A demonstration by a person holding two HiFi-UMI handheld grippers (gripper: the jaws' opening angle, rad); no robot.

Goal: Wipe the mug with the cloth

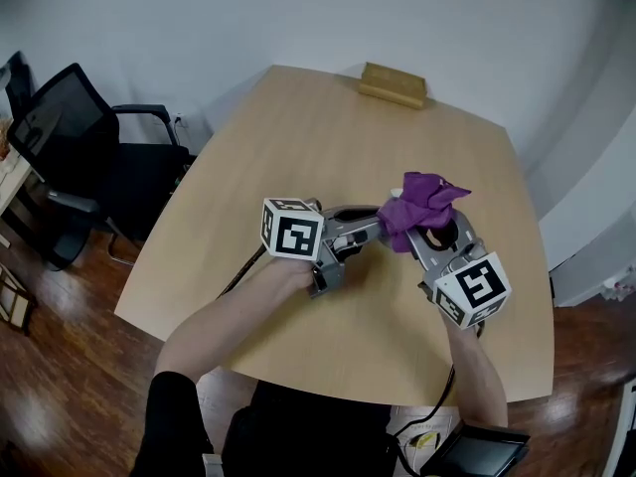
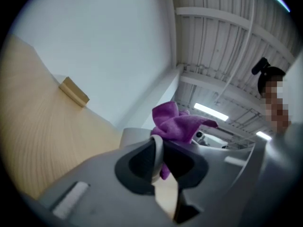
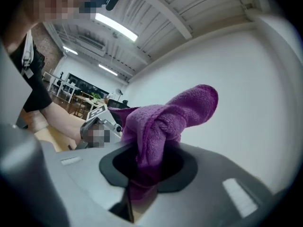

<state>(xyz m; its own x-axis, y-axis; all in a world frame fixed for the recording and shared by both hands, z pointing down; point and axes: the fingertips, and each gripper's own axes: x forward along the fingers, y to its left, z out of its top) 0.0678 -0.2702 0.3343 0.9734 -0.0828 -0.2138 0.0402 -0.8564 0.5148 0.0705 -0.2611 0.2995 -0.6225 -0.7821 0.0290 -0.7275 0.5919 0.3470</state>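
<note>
Pinching the mug (image 2: 134,137) by its rim, my left claw (image 2: 163,157) steadies it. My right claw (image 3: 147,161) clamps the cloth (image 3: 165,122) for wiping.

Cloth (image 1: 422,207) solid purple with a fuzzy terry texture; mug (image 2: 158,148) pale grey-white on the sliver that shows; left gripper (image 2: 161,161) and right gripper (image 3: 147,167) plain light grey with black-padded fingers (image 2: 137,162), and each carries a white cube (image 1: 292,229) printed with black square markers. Surface (image 1: 298,117) light blond wood with fine straight grain, block (image 1: 394,84) tan wood, chair (image 1: 70,147) black, floor (image 1: 60,366) dark reddish-brown planks, wall (image 1: 298,8) plain off-white. Sleeve (image 1: 174,415) black, no pattern.
</note>
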